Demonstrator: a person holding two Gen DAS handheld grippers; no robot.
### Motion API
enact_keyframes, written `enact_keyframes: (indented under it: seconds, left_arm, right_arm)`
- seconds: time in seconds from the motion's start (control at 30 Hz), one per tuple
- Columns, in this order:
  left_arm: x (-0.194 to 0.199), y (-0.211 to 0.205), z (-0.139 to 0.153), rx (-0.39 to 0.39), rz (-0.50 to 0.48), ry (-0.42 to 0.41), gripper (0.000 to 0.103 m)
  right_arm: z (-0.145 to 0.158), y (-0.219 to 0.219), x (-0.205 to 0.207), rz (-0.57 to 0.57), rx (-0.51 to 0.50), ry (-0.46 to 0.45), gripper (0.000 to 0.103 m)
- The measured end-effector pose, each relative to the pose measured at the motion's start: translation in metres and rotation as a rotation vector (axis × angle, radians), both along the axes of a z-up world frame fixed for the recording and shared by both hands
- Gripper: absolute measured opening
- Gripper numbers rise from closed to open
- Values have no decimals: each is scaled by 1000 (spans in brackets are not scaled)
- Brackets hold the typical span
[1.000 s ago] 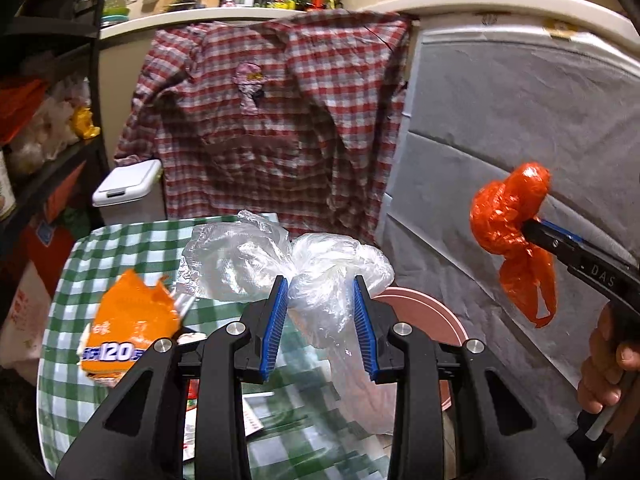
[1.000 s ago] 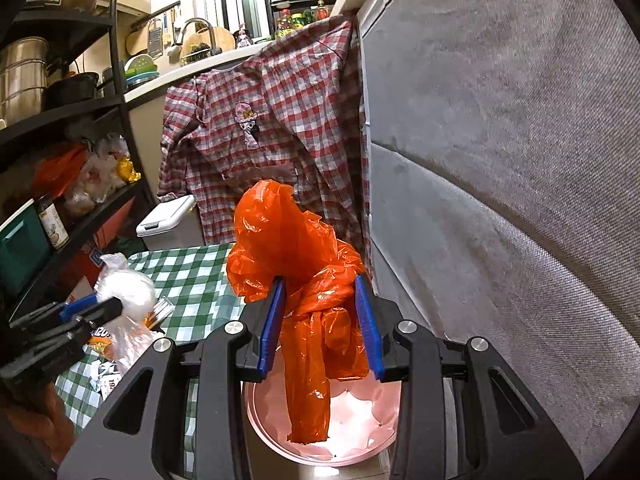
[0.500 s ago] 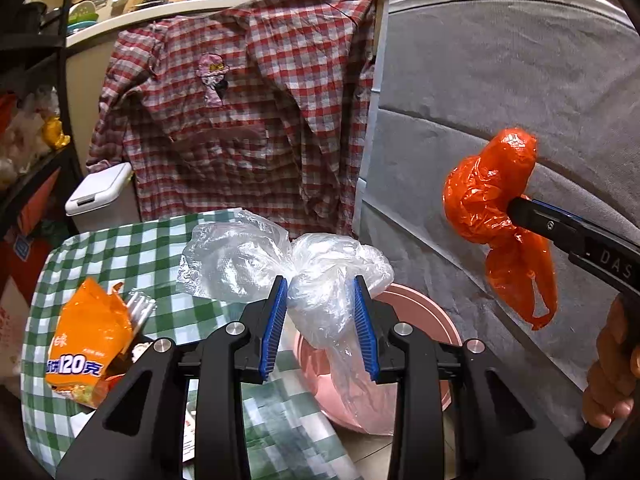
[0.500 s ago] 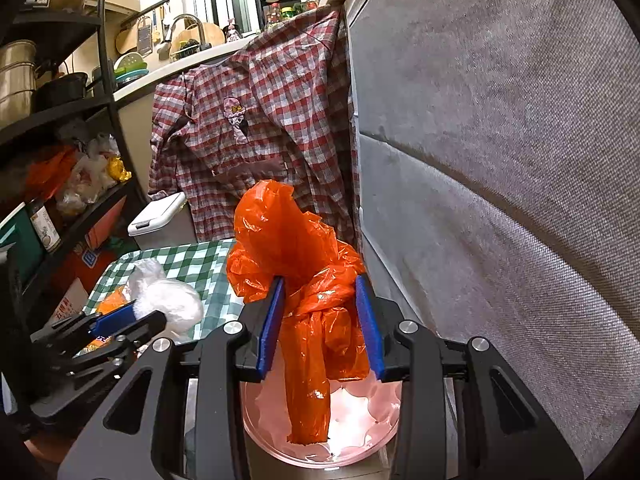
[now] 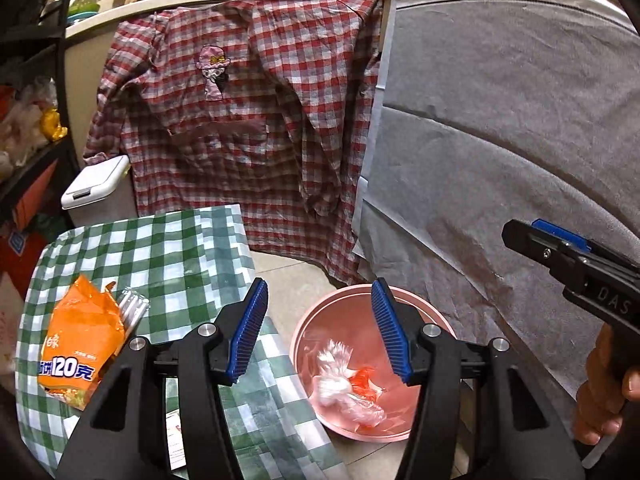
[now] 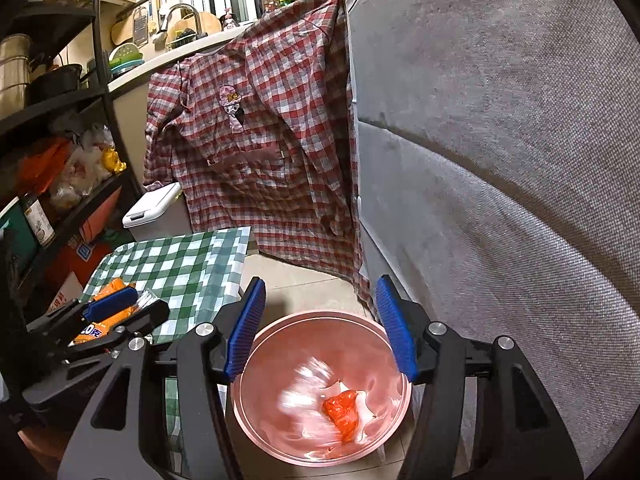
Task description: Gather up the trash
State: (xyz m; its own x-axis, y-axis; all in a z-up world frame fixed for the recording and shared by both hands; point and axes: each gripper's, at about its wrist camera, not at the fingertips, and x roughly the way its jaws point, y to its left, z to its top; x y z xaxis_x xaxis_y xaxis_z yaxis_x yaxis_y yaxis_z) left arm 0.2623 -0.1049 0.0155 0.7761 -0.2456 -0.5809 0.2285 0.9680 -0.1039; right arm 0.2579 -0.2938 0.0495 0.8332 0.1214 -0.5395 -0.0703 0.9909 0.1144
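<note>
Pink bin (image 6: 384,330) holds clear bag (image 5: 340,384) and orange bag (image 6: 342,410).

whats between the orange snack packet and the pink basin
In the left wrist view, only green checked tablecloth lies between the orange snack packet and the round pink plastic basin, crossed by one blue-padded left gripper finger.

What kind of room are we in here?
Most likely a home kitchen or the passage beside it. A counter at the back carries a faucet, dishes and a cutting board, a dark shelf rack holds pots and bagged food, and a white lidded bin stands on the floor.
</note>
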Motion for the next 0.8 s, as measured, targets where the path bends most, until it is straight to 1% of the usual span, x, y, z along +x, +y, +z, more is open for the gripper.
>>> enact_keyframes:
  seconds: [0.13, 0.33, 0.43, 0.53, 0.67, 0.77, 0.8]
  left_arm:
    - [-3, 7, 5, -8, 7, -10, 54]
    - [-14, 19, 14, -2, 12, -38, 54]
    - [-19, 33, 19, -6, 26, -51, 53]
    - [-26, 52, 25, -10, 50, -66, 53]
    - [-36, 78, 32, -11, 78, -84, 52]
    - [-45, 101, 39, -18, 107, -99, 51]
    - [-48, 110, 41, -21, 117, -104, 48]
  right_arm:
    - [1, 5, -4, 11, -8, -14, 58]
    - [6, 14, -13, 35, -19, -63, 58]
    - [8, 19, -19, 48, -22, -85, 57]
    - [13, 25, -26, 55, -23, -126, 55]
    - [18, 34, -33, 71, -10, -171, 50]
    - [20, 43, -38, 97, 6, -190, 43]
    - [20, 47, -39, 104, 8, -197, 41]
